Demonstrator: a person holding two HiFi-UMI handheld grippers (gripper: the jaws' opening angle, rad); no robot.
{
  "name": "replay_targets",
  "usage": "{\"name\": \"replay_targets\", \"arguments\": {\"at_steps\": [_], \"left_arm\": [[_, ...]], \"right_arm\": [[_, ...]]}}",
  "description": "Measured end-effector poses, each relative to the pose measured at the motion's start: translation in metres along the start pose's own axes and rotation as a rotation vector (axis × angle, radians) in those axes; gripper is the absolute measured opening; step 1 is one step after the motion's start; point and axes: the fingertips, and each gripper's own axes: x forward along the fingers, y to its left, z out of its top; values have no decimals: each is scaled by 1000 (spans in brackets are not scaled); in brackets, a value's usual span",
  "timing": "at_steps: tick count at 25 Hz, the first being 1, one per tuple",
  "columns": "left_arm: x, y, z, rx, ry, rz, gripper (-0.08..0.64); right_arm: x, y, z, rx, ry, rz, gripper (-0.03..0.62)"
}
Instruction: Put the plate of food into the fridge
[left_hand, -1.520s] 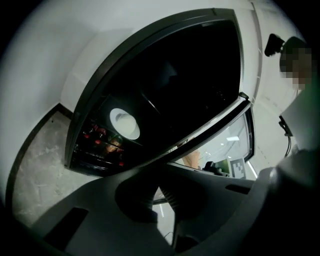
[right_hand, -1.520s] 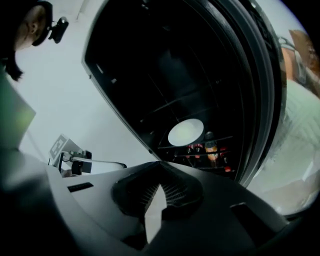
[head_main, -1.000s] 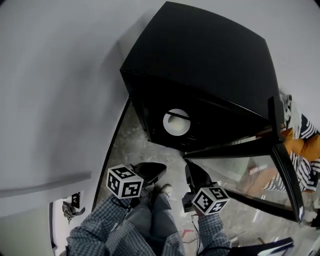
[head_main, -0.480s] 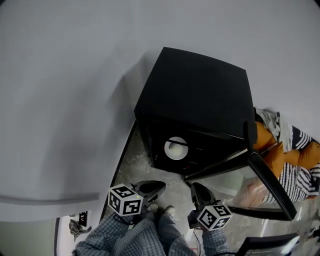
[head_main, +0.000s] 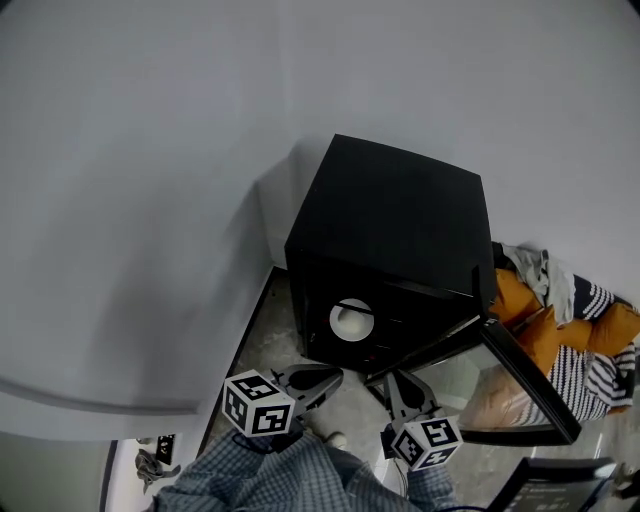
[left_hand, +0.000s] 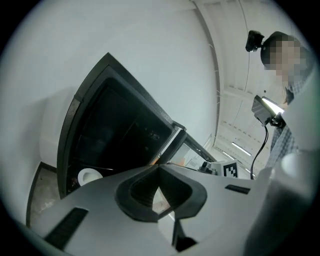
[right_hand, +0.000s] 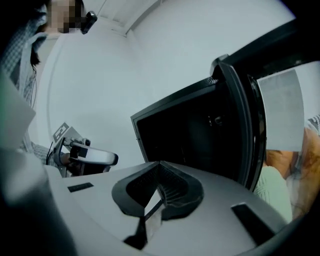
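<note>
Both your claws were clenched and empty. In the left gripper view, your left gripper (left_hand: 159, 172) had its jaws pressed together with nothing between them. The right gripper view showed the same for your right gripper (right_hand: 159, 182) — jaws fully closed, no object in the grip.

The plate (head_main: 352, 319) was already inside the black fridge (head_main: 400, 225). It sat low in the open compartment, toward its left side, well apart from both grippers. It showed as a pale round disc against the dark interior, and whatever lay on it was too small to make out. The left gripper view caught the same plate in the lower left corner of the fridge's opening.

The glass door (head_main: 520, 385) stood swung wide open to the right of the fridge. From the head view, you held both grippers low in front of your checked sleeves (head_main: 300, 475), with their tips pointing up toward the fridge opening. The left gripper was below the plate, and the right gripper was just beside the bottom edge of the open door. The two grippers were near each other but not touching.

The fridge stood on a mottled stone floor (head_main: 262, 335) against a plain grey wall (head_main: 150, 200). To its right, behind the door, lay a heap of orange and striped cloth (head_main: 590, 315).
</note>
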Motion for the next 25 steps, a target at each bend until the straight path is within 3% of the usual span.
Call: {"name": "replay_targets", "arguments": {"at_steps": [9, 17, 25], "left_arm": [[-10, -26, 48, 121, -128, 20, 6], [-13, -56, 79, 270, -141, 34, 6], [-19, -82, 105, 372, -195, 25, 6]], "right_arm": [[-6, 22, 43, -158, -99, 11, 8], [-30, 31, 97, -138, -222, -6, 8], [-49, 41, 135, -161, -292, -21, 8]]}}
